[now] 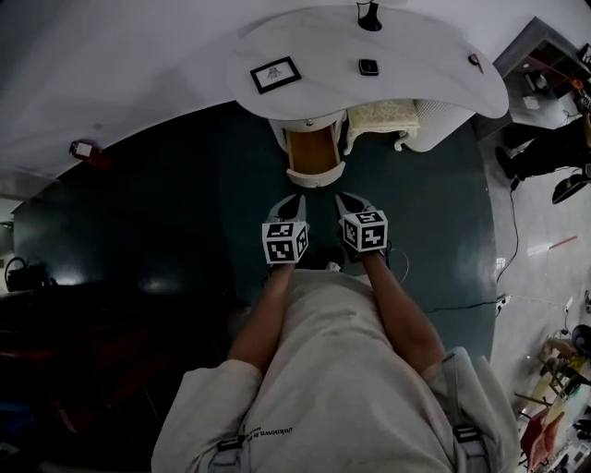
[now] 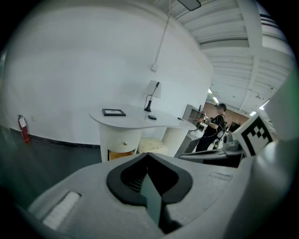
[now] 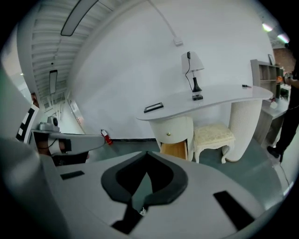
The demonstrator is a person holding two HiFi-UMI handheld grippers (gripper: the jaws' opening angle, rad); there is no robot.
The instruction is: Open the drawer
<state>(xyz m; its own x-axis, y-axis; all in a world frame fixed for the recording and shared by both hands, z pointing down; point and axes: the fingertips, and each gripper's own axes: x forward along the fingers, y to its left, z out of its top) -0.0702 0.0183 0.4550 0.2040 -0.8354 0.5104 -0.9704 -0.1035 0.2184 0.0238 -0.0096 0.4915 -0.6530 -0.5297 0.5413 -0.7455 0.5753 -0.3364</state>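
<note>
Facing the apparently open drawer [image 1: 314,175]: left tool [image 1: 294,200], right tool [image 1: 347,198], each pressed together.

The desk [image 1: 434,74] stands against the wall [image 1: 138,55]. On it, the frame [image 1: 275,74] lies at the left end. The lamp [image 1: 369,14] is at the back by the wall, with a small box [image 1: 368,66] just before it. The drawer [image 3: 175,131] sits under the desk's left end. The stool [image 1: 381,115] is just right of the drawer, and the pedestal [image 1: 448,120] is right of the stool. The left tool [image 1: 294,201] and right tool [image 1: 349,200] are side by side before the drawer, apart from it. An extinguisher [image 1: 83,148] is at the wall, far left. A person [image 1: 554,152] stands beyond the desk's right end.
</note>
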